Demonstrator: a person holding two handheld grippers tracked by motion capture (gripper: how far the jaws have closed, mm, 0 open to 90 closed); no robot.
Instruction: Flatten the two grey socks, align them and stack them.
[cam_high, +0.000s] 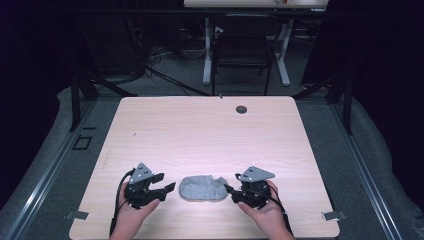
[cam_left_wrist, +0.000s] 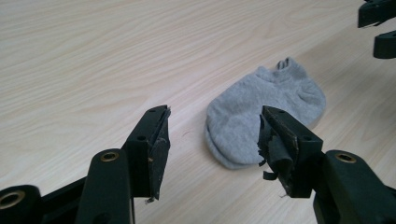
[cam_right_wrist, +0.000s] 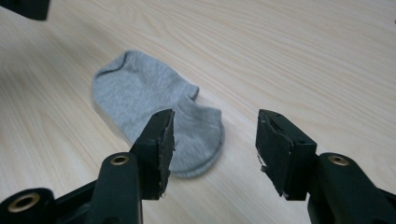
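The sock (cam_high: 202, 188) is plain light grey, no pattern. Counter (cam_high: 200, 130) is pale wood with a fine streaky grain, plus one small dark round spot (cam_high: 241, 109) near the far edge. Both sets of jaws are black.

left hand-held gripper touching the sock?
Apart. In the left gripper view the left hand-held gripper has its jaws open above the table, nothing between them, and the sock lies flat beyond them.

table: pale wood-grain rectangular tabletop (cam_high: 210, 135), small dark round grommet (cam_high: 241, 109) near its far edge | floor: grey carpet (cam_high: 45, 165), black cables (cam_high: 160, 75) | beyond far edge: black chair (cam_high: 243, 50), white-legged desk (cam_high: 256, 4) | surround: dark curtains (cam_high: 380, 60), black metal struts (cam_high: 76, 97)
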